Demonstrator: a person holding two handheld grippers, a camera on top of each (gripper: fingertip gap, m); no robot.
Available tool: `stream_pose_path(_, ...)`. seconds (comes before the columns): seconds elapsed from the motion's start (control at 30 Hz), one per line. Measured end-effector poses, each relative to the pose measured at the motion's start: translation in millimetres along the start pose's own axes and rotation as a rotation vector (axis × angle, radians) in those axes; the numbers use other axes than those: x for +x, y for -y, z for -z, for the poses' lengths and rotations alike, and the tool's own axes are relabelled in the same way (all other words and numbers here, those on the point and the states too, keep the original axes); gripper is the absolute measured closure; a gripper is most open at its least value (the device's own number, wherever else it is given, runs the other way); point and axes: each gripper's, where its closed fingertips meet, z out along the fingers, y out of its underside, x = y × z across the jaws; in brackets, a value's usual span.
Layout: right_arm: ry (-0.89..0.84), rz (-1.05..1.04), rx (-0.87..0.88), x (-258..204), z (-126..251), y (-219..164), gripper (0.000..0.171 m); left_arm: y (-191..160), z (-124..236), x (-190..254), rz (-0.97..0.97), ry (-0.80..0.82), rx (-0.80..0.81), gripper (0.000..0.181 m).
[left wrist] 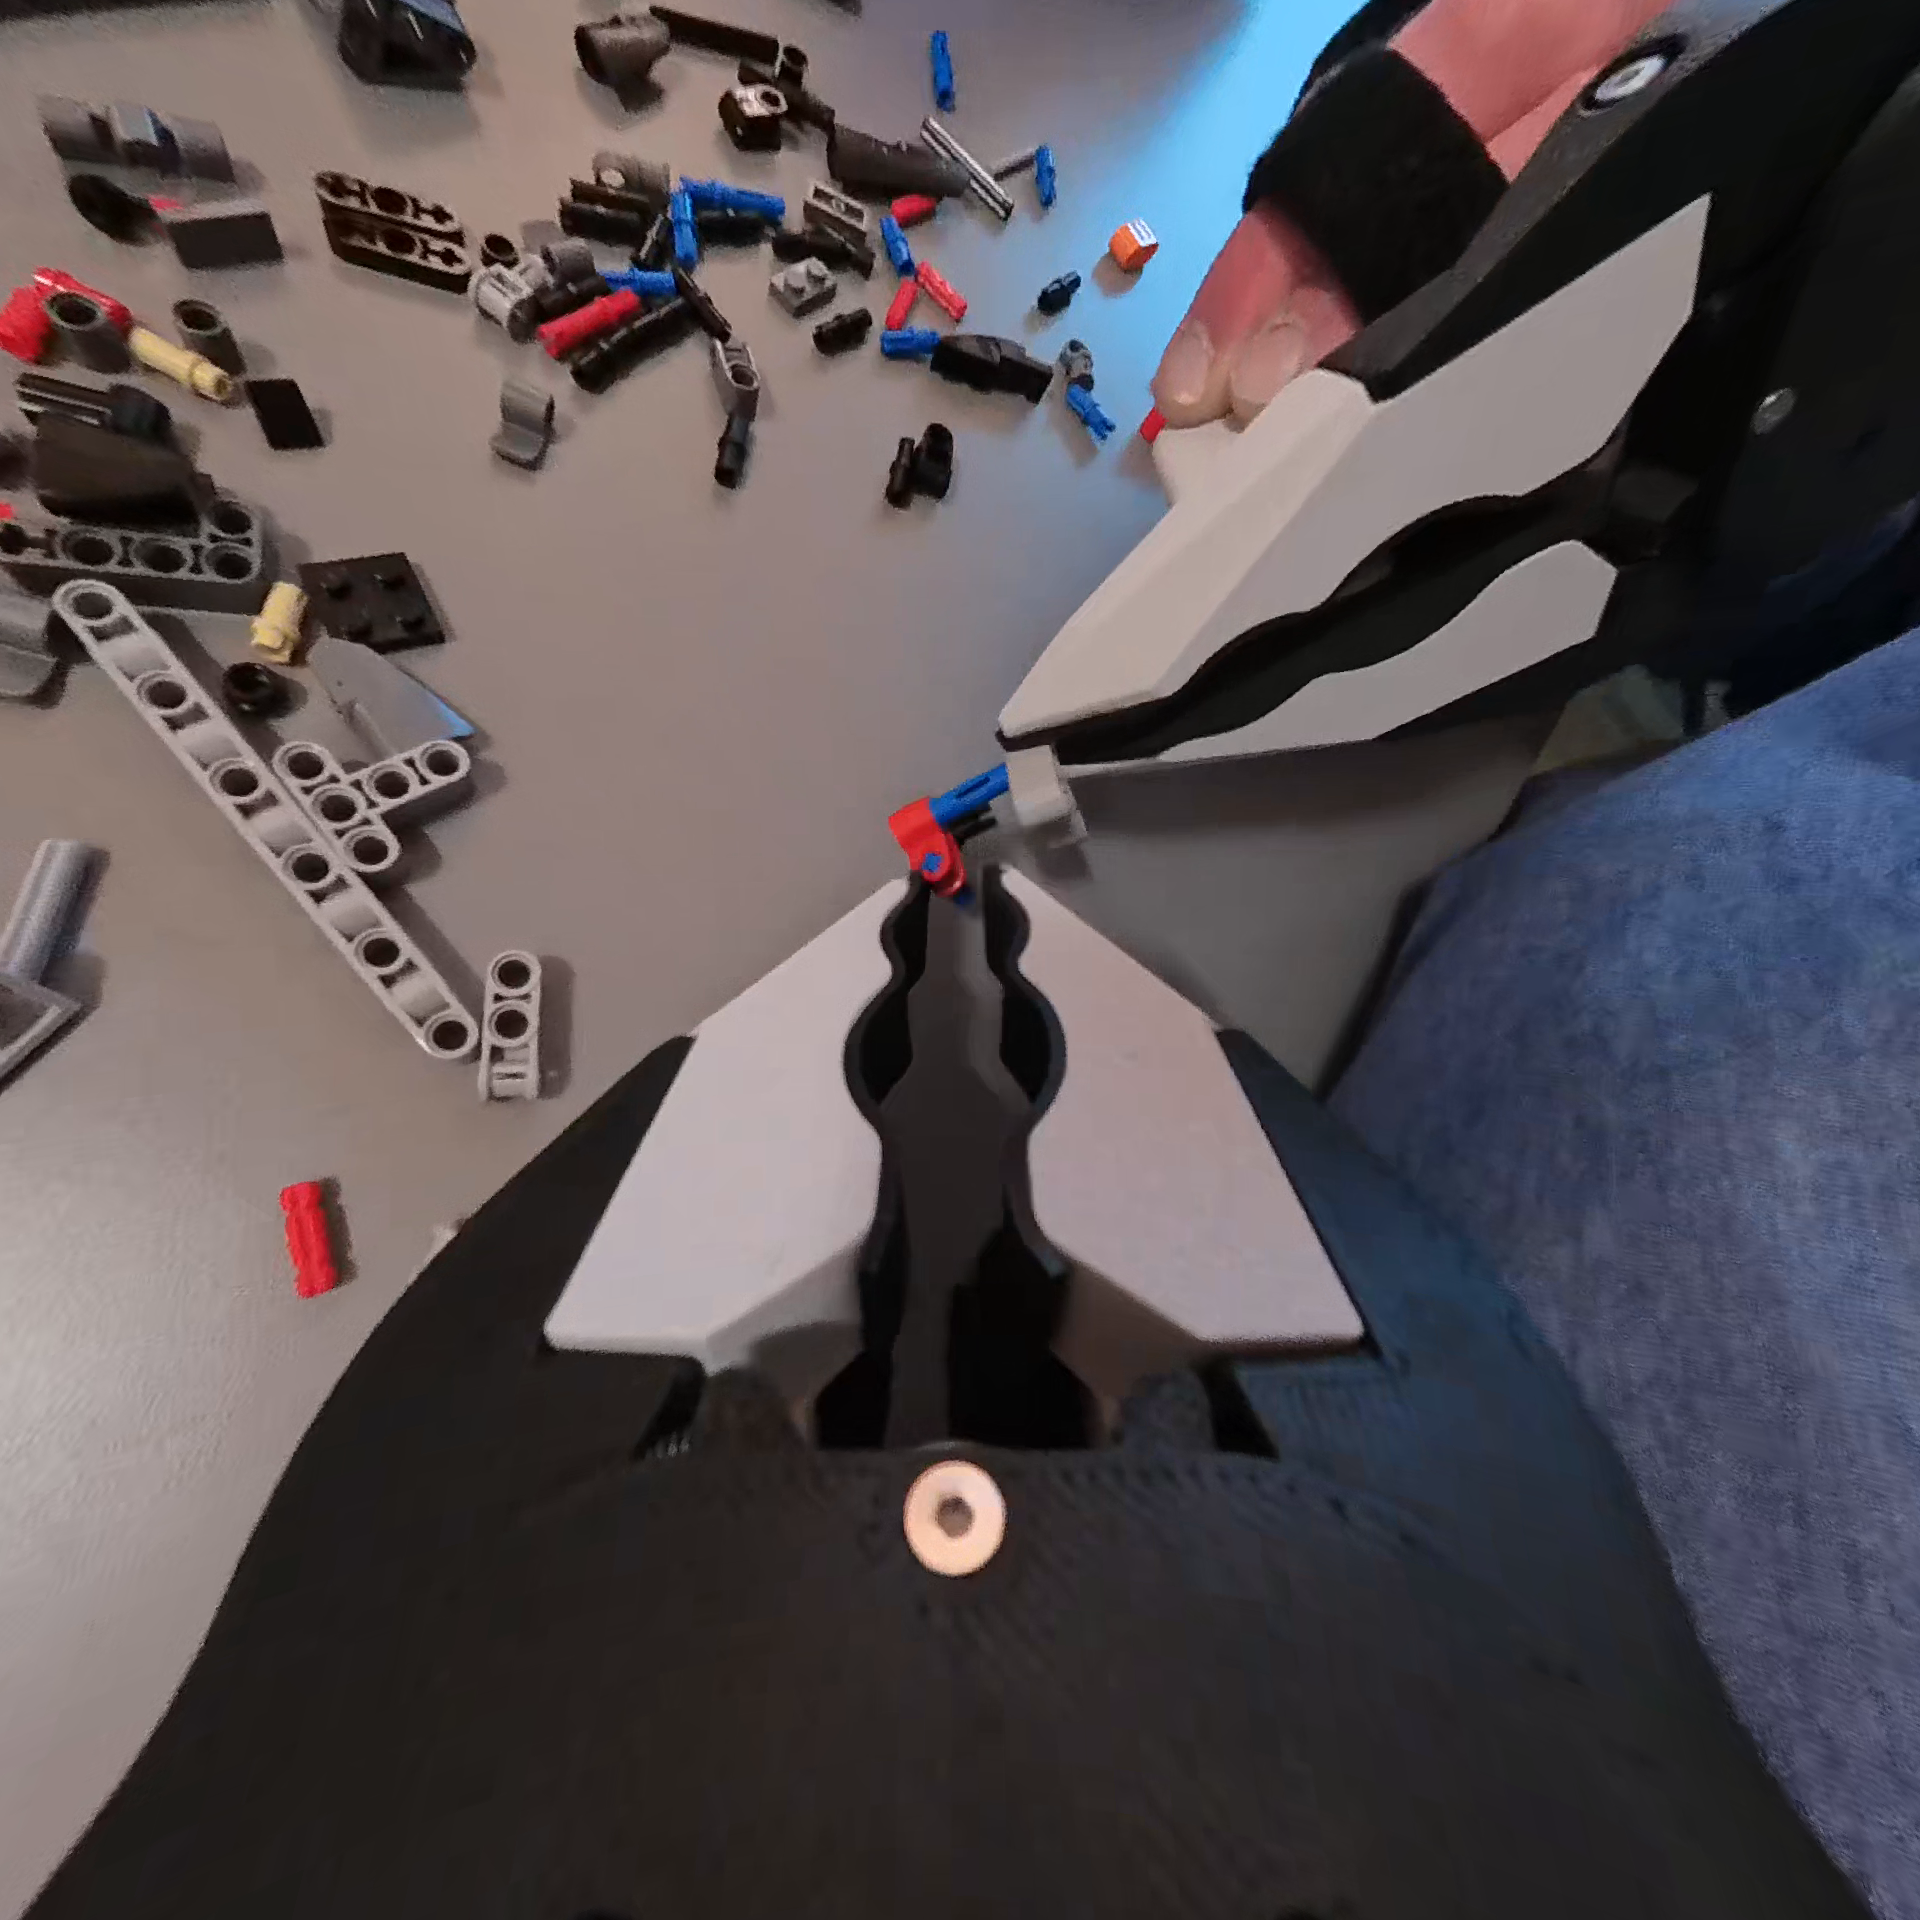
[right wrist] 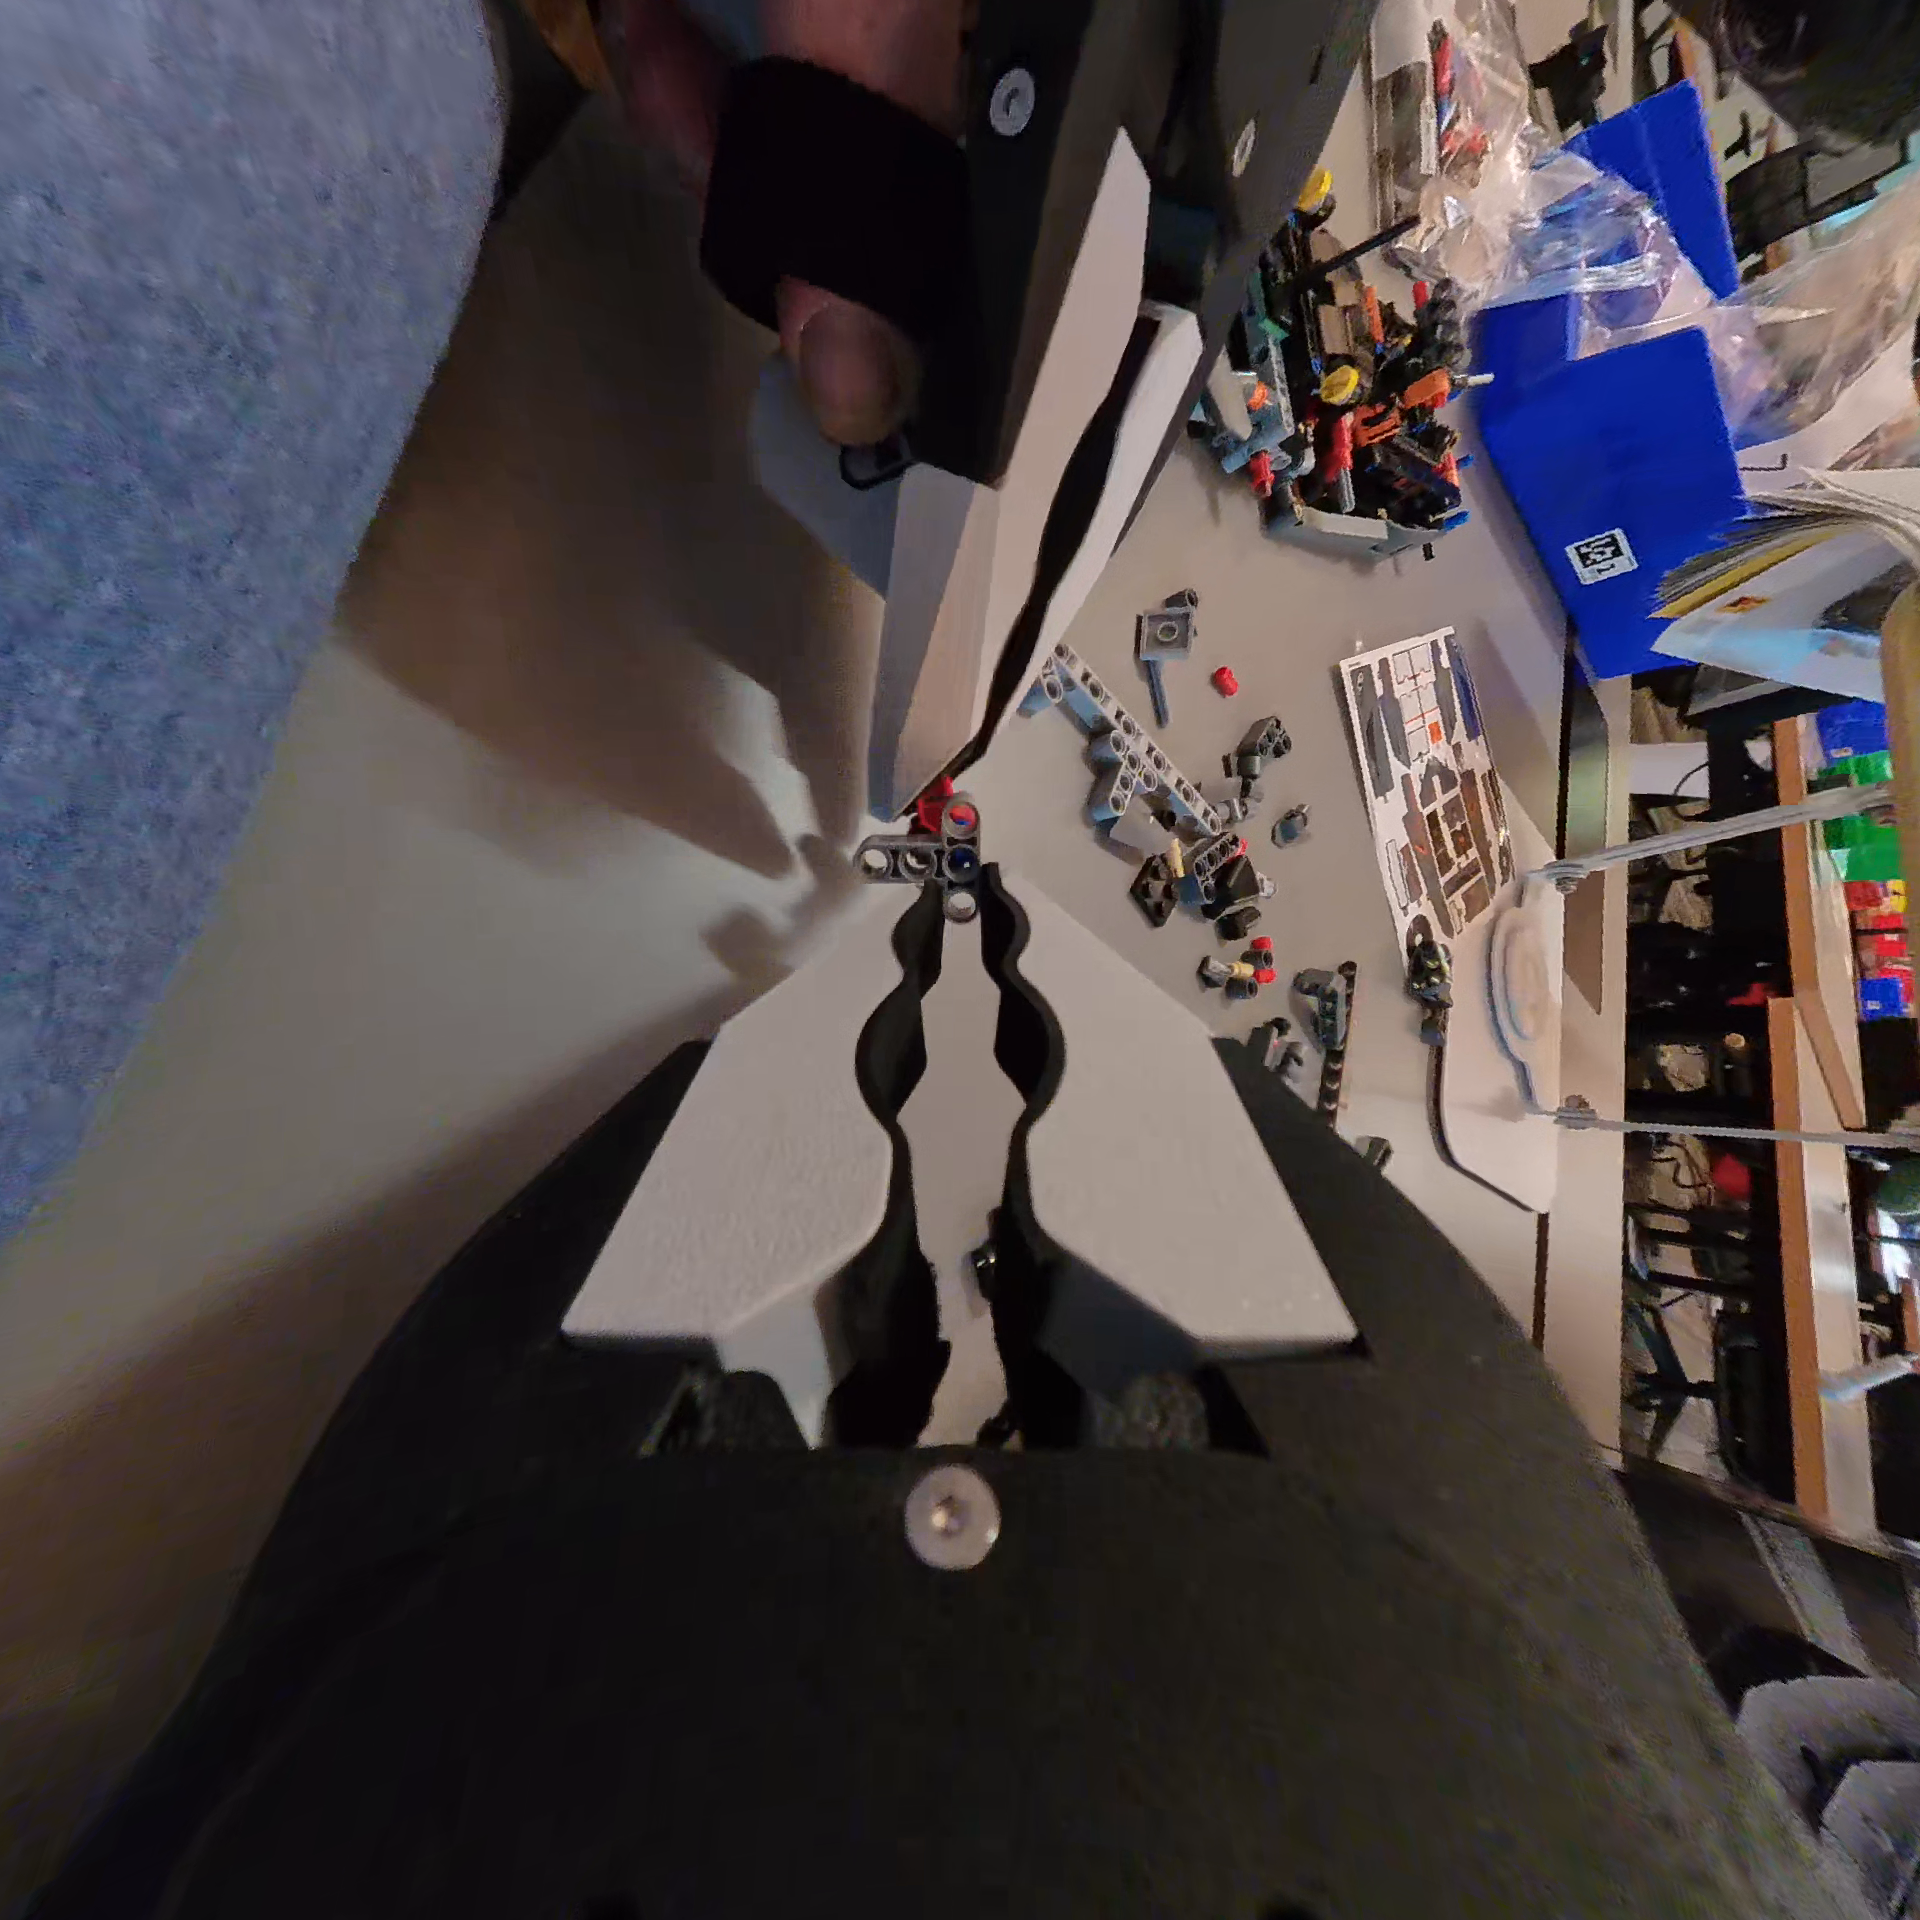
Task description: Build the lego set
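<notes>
— Left gripper state?
— Nearly closed, pinching the red connector above the table.
— Right gripper?
— Clamped on the grey L-beam, touching that connector, pieces joined mid-air.

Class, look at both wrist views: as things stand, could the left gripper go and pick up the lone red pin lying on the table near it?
Probably not yet: the left gripper is shut on the red connector. The table around the red pin is otherwise bare.
</notes>
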Motion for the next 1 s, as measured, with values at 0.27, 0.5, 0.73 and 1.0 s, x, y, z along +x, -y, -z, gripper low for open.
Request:
stream_pose_path(0.27, 0.015, -0.015, 0.005, -0.4, -1.8, -3.4, 0.167, -7.3, -8.8, 9.5, -0.003, -0.072, -0.045, 0.172)
stream_pose_path(0.5, 0.134, -0.120, 0.030, -10.9, -1.4, -4.1, 0.167, -2.7, -9.2, 6.1, -0.069, -0.032, -0.051, 0.169)
stream_pose_path(0.73, 0.197, -0.243, 0.056, -9.7, 1.5, -5.6, 0.167, -5.4, -4.3, 3.0, -0.084, -0.015, -0.058, 0.165)
stream_pose_path(1.0, 0.325, -0.481, 0.024, -5.8, -1.8, -17.2, 0.167, 20.0, 8.2, 11.5, -0.187, 0.002, 0.073, 0.155)
